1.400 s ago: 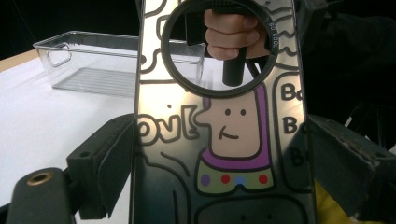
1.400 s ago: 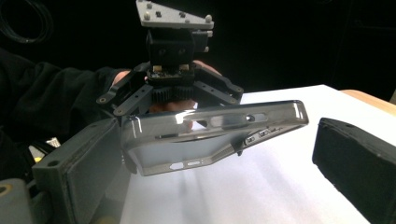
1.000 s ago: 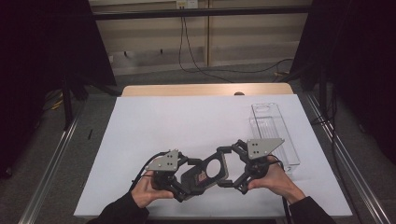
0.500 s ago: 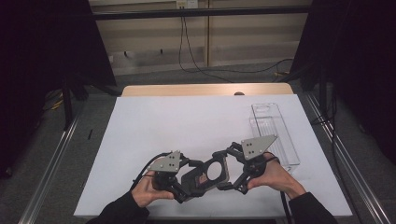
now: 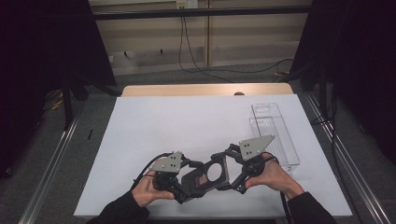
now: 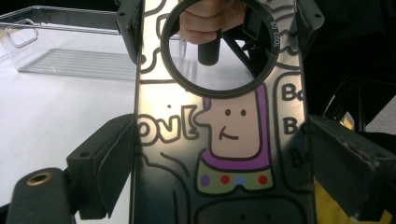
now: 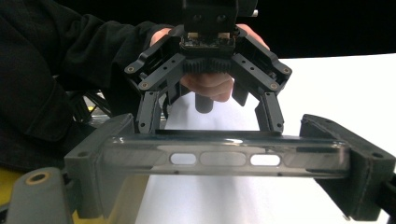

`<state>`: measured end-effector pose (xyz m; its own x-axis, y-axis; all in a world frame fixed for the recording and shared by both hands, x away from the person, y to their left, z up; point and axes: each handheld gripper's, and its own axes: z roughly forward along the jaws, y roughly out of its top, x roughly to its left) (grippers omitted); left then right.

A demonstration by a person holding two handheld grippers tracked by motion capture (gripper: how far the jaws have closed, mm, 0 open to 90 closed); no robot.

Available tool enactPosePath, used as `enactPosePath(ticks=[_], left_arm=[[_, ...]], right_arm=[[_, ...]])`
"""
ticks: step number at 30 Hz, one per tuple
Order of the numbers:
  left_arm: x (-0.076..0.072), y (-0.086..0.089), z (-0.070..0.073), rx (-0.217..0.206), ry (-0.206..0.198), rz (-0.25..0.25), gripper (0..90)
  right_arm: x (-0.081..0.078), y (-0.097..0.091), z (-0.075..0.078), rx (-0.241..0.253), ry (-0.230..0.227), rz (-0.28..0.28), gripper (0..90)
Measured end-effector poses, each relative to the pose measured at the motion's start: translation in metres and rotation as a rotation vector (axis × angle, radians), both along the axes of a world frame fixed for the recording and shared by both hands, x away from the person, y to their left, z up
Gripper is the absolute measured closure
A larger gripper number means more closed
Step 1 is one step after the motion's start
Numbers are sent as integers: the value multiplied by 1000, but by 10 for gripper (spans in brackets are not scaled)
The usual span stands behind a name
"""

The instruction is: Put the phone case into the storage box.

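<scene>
High view: both tongs, left (image 5: 187, 184) and right (image 5: 229, 170), pinch a phone case (image 5: 205, 175) at the desk's (image 5: 187, 121) near edge. A clear tray (image 5: 275, 133) lies just right, nothing between.

The high view looks forward and down from above the person's side of the white table (image 5: 187, 126), taking in its whole top. Each gripper view sits low and close, facing the other gripper across the phone case (image 6: 219, 140) between them, which all three views share, as with the table.
</scene>
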<state>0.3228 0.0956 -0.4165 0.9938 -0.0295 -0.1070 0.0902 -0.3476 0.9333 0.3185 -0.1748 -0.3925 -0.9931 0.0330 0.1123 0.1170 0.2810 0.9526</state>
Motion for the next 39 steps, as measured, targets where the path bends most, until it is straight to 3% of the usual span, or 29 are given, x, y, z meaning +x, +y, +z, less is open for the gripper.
enactPosePath(ticks=[9,15,26,34,39], left_arm=[[0,-1,-2,10,-1,5,119],[0,-2,-2,-7,14,32,109],[1,-1,-6,-6,19,106,13],[5,7,-3,-25,14,181,21],[4,10,-2,-9,-2,226,25]], right_arm=[[0,1,0,-17,2,-8,118],[0,0,1,-11,-1,-20,119],[1,-4,2,-20,-2,-56,119],[2,-13,6,-10,0,-116,119],[4,-18,10,-5,-2,-154,118]])
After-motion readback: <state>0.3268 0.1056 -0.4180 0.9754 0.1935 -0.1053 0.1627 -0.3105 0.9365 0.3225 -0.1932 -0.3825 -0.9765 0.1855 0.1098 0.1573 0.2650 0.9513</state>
